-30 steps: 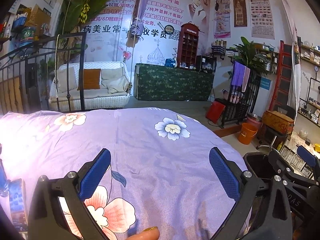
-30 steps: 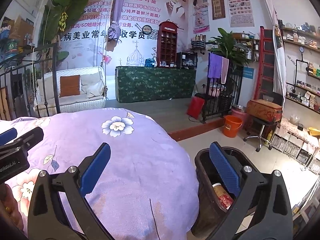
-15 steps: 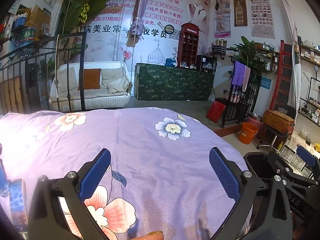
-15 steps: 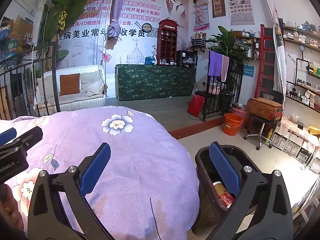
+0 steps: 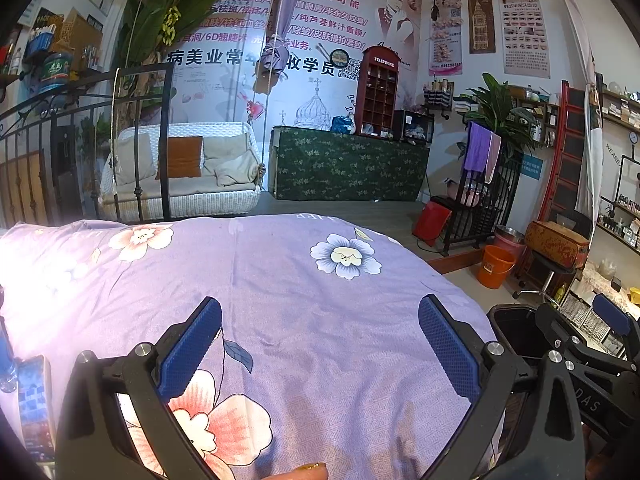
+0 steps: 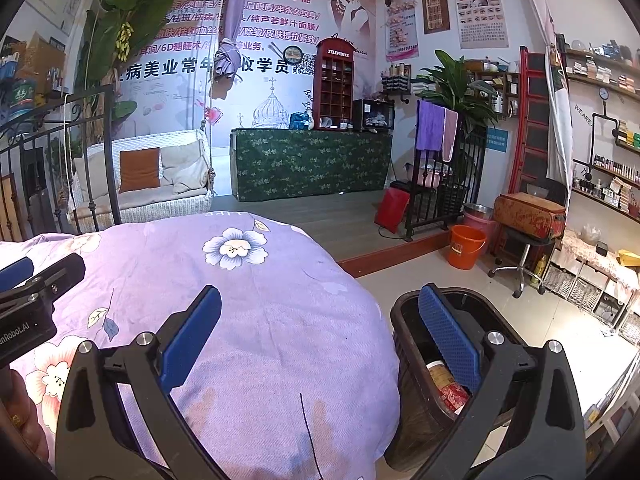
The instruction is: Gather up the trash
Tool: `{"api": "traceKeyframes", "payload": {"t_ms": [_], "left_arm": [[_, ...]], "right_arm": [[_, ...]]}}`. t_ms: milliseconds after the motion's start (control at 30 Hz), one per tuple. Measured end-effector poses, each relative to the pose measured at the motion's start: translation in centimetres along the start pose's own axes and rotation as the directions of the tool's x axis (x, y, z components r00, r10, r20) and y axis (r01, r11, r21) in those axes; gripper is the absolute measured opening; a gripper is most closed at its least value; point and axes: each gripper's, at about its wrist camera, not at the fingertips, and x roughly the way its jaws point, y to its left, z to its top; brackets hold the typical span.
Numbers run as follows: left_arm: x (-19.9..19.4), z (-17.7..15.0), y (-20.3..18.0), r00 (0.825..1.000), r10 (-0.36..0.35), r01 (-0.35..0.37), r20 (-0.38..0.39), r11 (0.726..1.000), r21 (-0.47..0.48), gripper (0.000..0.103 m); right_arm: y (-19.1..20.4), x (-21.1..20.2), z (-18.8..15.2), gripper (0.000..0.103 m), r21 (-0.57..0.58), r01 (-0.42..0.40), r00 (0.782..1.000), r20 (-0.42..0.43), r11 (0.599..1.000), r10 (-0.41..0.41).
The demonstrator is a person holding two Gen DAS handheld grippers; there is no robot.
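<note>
A purple flowered bedspread covers the bed in both wrist views. My left gripper hovers open over it with nothing between its blue pads. A blue patterned packet lies at the far left edge of the bed. My right gripper is open too, above the bed's right edge. Its right finger overlaps a black trash bin on the floor. Inside the bin sit a can and a red wrapper. The same bin shows behind the right gripper in the left wrist view.
A black iron bedframe rises at the bed's far left. Beyond are a white swing sofa, a green-draped counter, an orange bucket, a stool and wall shelves. Tiled floor lies right of the bin.
</note>
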Motion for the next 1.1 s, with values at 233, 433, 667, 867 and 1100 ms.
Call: {"api": "traceKeyframes", "payload": {"t_ms": [233, 433, 667, 867, 1100], "left_arm": [[-0.01, -0.02, -0.03, 1.0, 0.001, -0.001, 0.0, 1.0, 0.0, 0.097], [0.0, 0.0, 0.02, 1.0, -0.001, 0.001, 0.0, 1.0, 0.0, 0.097], [0.03, 0.02, 0.04, 1.0, -0.001, 0.001, -0.001, 1.0, 0.0, 0.097], [-0.01, 0.02, 0.02, 1.0, -0.001, 0.001, -0.001, 1.0, 0.0, 0.097], [-0.04, 0.04, 0.0, 1.0, 0.0, 0.0, -0.001, 1.0, 0.0, 0.097]], "right_arm": [[-0.05, 0.01, -0.06, 0.098, 0.001, 0.0, 1.0, -0.001, 1.0, 0.0], [-0.01, 0.07, -0.19, 0.097, 0.003, 0.0, 1.0, -0.003, 1.0, 0.0], [-0.04, 0.02, -0.1, 0.098, 0.003, 0.0, 1.0, -0.001, 1.0, 0.0], [-0.06, 0.0, -0.04, 0.097, 0.003, 0.0, 1.0, -0.003, 1.0, 0.0], [-0.14, 0.0, 0.0, 0.097, 0.005, -0.002, 1.0, -0.005, 1.0, 0.002]]}}
